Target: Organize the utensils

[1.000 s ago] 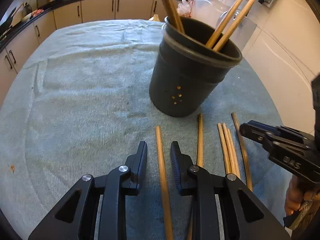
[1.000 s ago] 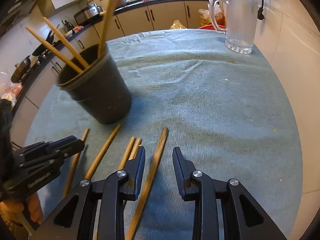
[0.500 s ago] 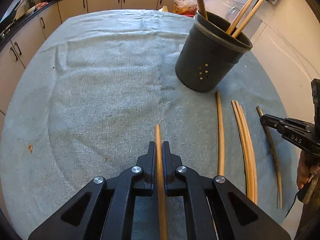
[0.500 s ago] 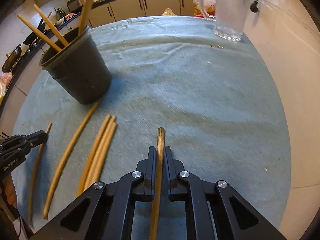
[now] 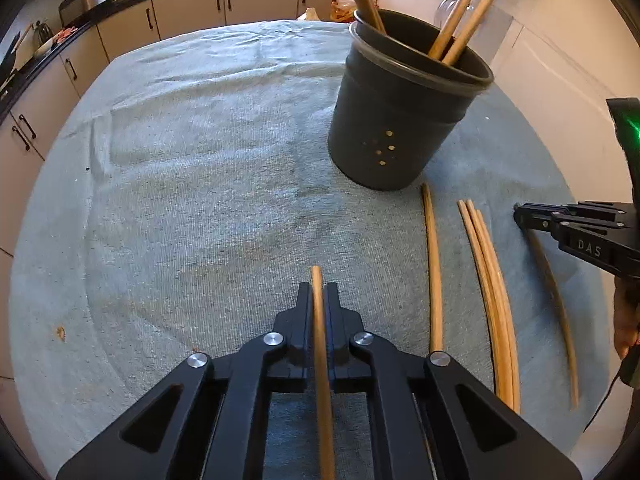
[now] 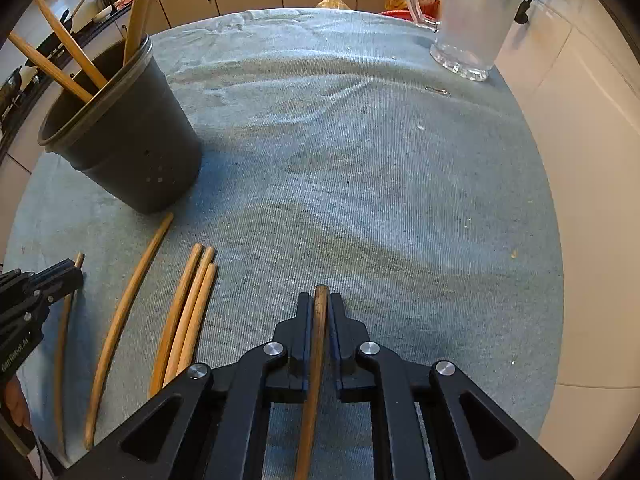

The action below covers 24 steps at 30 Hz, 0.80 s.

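Left gripper [image 5: 318, 300] is clamping a pale chopstick [image 5: 320, 344], tip poking just past the fingers. Right gripper [image 6: 320, 312] is pinching a darker stick [image 6: 316, 344] the same way. Both are probably hanging just above the towel [image 5: 192, 184]; height is hard to judge. Holder [image 5: 404, 112] is standing upright ahead with three sticks in it. Four loose sticks [image 5: 492, 288] are lying on the towel between the grippers, near the holder.
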Motion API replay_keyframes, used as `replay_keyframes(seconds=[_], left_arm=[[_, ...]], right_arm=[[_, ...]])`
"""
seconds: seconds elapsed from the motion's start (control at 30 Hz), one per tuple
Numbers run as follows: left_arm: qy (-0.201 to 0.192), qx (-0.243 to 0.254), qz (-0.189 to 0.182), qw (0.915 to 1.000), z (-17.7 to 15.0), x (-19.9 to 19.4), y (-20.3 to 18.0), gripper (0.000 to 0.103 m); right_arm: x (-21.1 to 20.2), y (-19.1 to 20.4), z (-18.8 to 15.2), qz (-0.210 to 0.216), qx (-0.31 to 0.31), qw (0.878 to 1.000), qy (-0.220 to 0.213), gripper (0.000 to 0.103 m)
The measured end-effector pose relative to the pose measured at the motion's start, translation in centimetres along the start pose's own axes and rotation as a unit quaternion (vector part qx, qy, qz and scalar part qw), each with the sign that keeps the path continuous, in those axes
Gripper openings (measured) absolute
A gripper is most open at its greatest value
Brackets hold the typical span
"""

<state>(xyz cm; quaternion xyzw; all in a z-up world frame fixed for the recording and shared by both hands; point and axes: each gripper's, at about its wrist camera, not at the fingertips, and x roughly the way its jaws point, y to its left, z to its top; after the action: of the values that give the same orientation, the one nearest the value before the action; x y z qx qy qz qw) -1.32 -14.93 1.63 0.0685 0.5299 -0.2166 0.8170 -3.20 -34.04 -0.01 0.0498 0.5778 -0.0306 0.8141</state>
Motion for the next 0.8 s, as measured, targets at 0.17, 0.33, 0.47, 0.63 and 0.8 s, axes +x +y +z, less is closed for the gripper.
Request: replay_keyframes(seconds=[0.17, 0.33, 0.47, 0.63, 0.8], left_arm=[[-0.044, -0.015, -0.005, 0.9989, -0.4, -2.2, 0.4, 0.005], [-0.123, -0.007, -0.004, 0.9924, -1.0, -8.0, -0.3, 0.005], [-0.183, -0.008, -0.004, 0.983, -1.9, -12.5, -0.8, 0.005], [-0.258, -0.004, 0.008, 0.966, -4.0, -17.7, -1.6, 0.005], [-0.311, 0.007, 0.024, 0.9501, -6.4, -21.0, -2.7, 0.005]], right_arm=[[-0.9, -0.5, -0.6, 0.025, 0.028, 0.998, -0.043, 0.007], [-5.7, -0.9, -1.5, 0.051, 0.036, 0.99, -0.123, 0.007], [-10.5, -0.6, -2.8, 0.06, 0.029, 0.98, -0.19, 0.007], [-15.7, -0.2, -5.8, 0.061, 0.015, 0.963, -0.264, 0.007], [-18.8, 0.2, -8.5, 0.061, 0.016, 0.949, -0.31, 0.007]])
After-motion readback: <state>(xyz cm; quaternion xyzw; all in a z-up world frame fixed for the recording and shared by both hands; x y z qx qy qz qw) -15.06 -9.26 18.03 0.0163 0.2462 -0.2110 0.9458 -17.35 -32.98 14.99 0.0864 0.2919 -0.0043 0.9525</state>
